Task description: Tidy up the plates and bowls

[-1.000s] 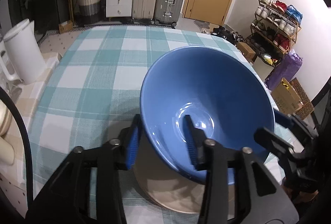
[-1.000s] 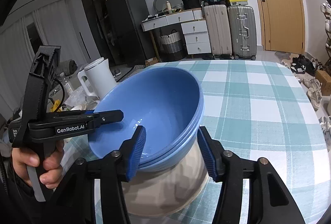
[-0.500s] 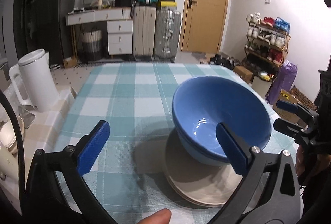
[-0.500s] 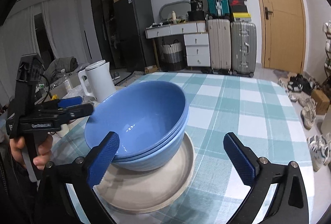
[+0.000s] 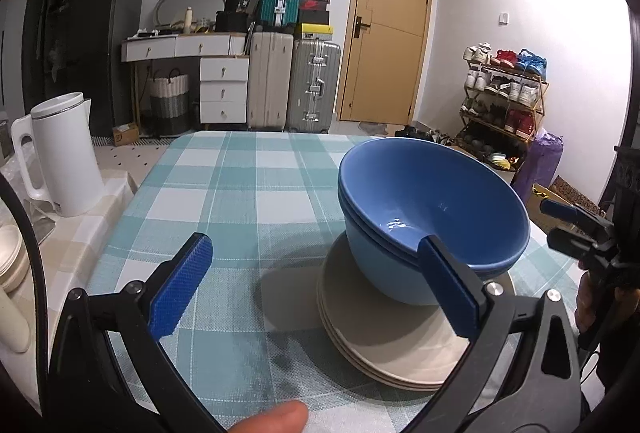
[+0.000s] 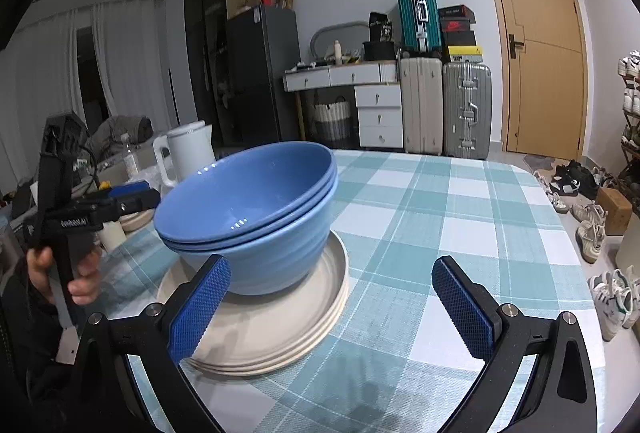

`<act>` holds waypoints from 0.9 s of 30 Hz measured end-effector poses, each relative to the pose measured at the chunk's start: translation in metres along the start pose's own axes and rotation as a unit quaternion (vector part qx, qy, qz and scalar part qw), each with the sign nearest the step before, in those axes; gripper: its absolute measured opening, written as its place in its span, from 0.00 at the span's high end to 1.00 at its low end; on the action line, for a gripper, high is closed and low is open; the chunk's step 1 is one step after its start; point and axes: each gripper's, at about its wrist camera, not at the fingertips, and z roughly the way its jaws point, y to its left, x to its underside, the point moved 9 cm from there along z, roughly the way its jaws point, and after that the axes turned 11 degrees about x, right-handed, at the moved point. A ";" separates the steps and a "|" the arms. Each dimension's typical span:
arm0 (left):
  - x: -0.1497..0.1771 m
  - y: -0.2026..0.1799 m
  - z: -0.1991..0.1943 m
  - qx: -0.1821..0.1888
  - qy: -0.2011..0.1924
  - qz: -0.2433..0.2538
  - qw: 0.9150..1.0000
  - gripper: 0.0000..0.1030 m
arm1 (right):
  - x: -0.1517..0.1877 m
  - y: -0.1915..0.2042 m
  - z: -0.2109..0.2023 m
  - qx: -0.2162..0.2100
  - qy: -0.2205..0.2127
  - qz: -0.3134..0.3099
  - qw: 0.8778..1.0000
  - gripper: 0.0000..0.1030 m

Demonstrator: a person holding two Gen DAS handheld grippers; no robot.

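A nested stack of blue bowls (image 5: 432, 209) stands on a stack of beige plates (image 5: 384, 345) on the checked tablecloth (image 5: 248, 205). The same bowls (image 6: 248, 209) and plates (image 6: 280, 325) show in the right wrist view. My left gripper (image 5: 316, 293) is open and empty, drawn back to the left of the stack. My right gripper (image 6: 332, 307) is open and empty, just in front of the plates. The right gripper also shows at the right edge of the left wrist view (image 5: 576, 221), and the left gripper at the left of the right wrist view (image 6: 120, 197).
A white kettle (image 5: 64, 157) stands on a side surface left of the table, with pale dishes (image 5: 12, 257) near it. Suitcases (image 5: 292, 85), drawers and a door stand behind. A shoe rack (image 5: 504, 101) is at the right.
Both grippers opened, let go of the blue bowl and drew back. The bowl now rests nested on the plates.
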 end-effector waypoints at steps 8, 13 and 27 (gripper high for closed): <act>0.012 -0.010 -0.001 0.004 -0.009 0.036 0.999 0.01 | -0.007 0.008 -0.003 -0.010 -0.025 0.006 1.000 0.00; 0.019 -0.012 0.000 0.015 -0.015 0.040 0.999 0.01 | 0.001 0.010 -0.001 -0.017 -0.022 -0.001 1.000 0.00; 0.022 -0.016 -0.003 0.022 -0.022 0.048 0.998 0.01 | 0.006 0.008 -0.007 -0.033 -0.022 0.006 0.999 0.00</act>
